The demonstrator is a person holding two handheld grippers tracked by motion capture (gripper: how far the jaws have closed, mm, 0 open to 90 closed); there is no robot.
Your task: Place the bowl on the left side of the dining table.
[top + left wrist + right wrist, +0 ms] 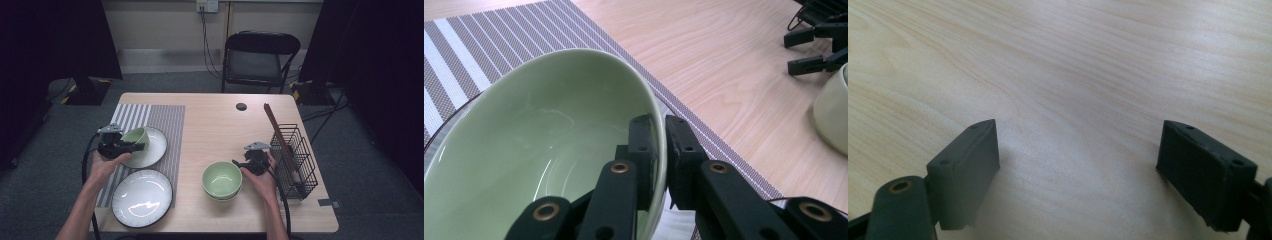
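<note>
Two tongs, one bowl gripped above a plate

At the left of the tabletop [215, 120], a striped placemat [150, 117] is laid, and two plates are set on it: a far plate [155, 150] and a near plate [142, 197]. A small green bowl [135, 136] is held tilted over the far plate by the left tongs [131, 146], whose jaws are clamped on its rim, one pad inside and one outside, as seen in the left gripper view [663, 150]. Further right, stacked green bowls [222, 180] are placed on bare wood. Just beside them, the right tongs [240, 164] are held with jaws spread wide and nothing between them. At the far right, a wire rack [295, 160] is seen.
</note>
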